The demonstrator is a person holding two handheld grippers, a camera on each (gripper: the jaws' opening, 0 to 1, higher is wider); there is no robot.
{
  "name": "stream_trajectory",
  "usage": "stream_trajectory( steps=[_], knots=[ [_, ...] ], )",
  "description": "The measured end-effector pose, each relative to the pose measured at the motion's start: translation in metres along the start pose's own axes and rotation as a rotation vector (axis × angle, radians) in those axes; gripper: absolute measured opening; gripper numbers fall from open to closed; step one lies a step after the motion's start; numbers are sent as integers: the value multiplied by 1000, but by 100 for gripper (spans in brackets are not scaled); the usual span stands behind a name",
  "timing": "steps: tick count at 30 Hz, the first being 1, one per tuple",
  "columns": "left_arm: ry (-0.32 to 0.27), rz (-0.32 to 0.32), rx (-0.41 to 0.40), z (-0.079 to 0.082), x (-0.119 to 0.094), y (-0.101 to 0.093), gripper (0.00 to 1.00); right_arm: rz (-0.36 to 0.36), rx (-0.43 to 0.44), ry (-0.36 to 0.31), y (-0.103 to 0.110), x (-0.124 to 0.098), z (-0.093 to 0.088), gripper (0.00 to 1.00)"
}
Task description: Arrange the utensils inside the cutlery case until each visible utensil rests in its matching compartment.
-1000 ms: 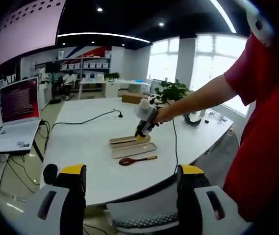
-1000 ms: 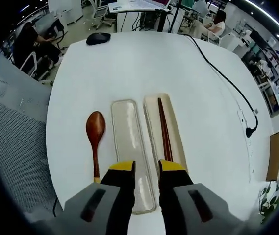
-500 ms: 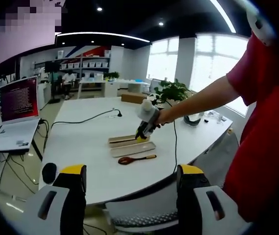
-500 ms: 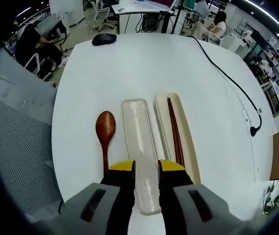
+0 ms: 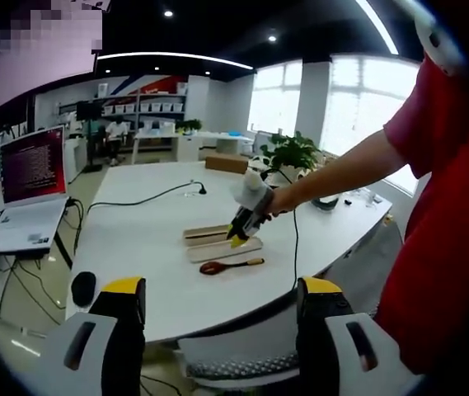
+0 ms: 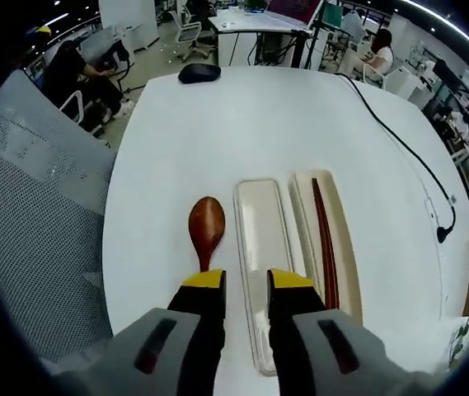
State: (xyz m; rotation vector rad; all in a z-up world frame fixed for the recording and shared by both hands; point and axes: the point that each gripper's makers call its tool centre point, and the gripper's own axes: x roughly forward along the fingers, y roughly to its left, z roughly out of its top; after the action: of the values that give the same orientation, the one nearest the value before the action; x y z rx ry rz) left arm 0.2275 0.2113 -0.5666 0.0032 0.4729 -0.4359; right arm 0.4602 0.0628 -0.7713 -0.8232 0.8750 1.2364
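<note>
A dark wooden spoon [image 6: 207, 224] lies on the white table [image 6: 218, 140], left of the case. The pale lid [image 6: 263, 247] lies flat beside it, with nothing in it. The cream case base [image 6: 343, 256] to its right holds dark chopsticks [image 6: 323, 239]. My right gripper [image 6: 246, 285] hovers over the spoon's handle and the lid's near end, its jaws a narrow gap apart and holding nothing. In the left gripper view that gripper [image 5: 238, 238] hangs above the case [image 5: 208, 233] and spoon [image 5: 231, 266]. My left gripper [image 5: 222, 289] stands wide open, well back from the table edge.
A black mouse [image 6: 199, 73] sits at the table's far end and a black cable [image 6: 399, 148] runs along its right side. A grey mesh chair [image 6: 36, 223] stands to the left. A laptop [image 5: 28, 190] and a potted plant [image 5: 292, 153] stand around the table.
My right gripper has shifted from over the case base toward the spoon and drawn back. The spoon, lid and chopsticks have not moved. The left gripper stays still.
</note>
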Motion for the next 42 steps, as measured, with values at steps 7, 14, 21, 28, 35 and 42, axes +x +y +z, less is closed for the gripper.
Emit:
stream_trajectory(
  steps=[7,14,21,28,35,42],
  knots=[
    [6,1,2,-2,0,0,76,20,-24,10,20,10,-7,16],
    [8,4,-4,-2,-2,1,76,39,-18,18,30,17,-10,15],
    [6,-2,0,0,-1,0,77,45,-17,25,38,22,-13,15],
    [5,0,-3,1,-1,2,77,37,-7,29,38,25,-14,14],
    [11,1,0,-1,0,2,76,37,-2,33,42,29,-16,13],
    [14,8,-5,-3,-2,3,76,39,-3,38,43,33,-18,12]
  ],
)
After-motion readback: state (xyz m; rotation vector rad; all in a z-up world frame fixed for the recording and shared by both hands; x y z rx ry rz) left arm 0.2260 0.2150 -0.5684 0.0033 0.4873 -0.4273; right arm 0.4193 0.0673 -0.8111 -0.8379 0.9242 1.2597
